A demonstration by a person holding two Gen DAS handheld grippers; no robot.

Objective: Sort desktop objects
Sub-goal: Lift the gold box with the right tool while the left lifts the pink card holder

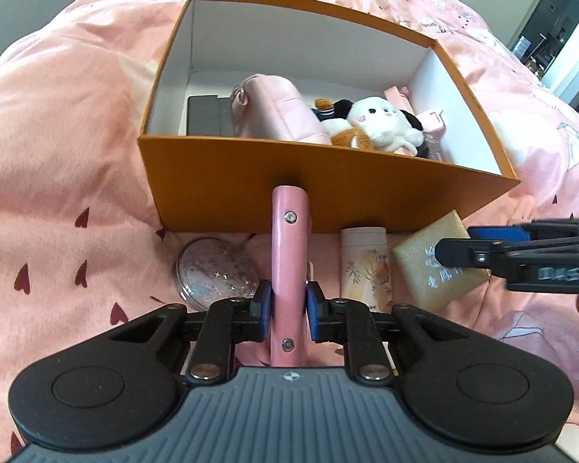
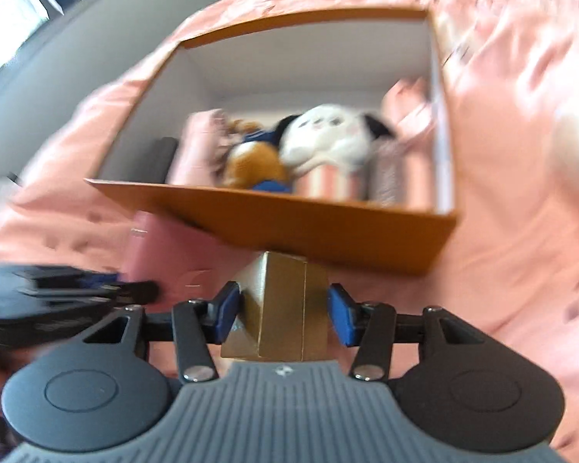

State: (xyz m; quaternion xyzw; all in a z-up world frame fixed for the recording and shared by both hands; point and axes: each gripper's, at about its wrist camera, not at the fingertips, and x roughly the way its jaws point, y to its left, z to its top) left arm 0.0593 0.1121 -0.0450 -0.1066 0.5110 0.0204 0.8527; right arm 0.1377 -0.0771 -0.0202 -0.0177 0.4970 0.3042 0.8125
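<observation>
Your left tongs [image 1: 288, 306] pinched the pink case [image 1: 289, 254], long axis aimed at the orange box [image 1: 227, 185]; your right tongs [image 2: 283, 314] gripped the gold box [image 2: 285, 308], its base hidden.

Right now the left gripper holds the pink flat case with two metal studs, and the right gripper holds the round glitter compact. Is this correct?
Not fully. The left gripper does hold the pink flat case with two metal studs. But the right gripper holds the gold square box, as the right wrist view shows. The round glitter compact lies on the pink bedspread, seen in the left wrist view.
</observation>
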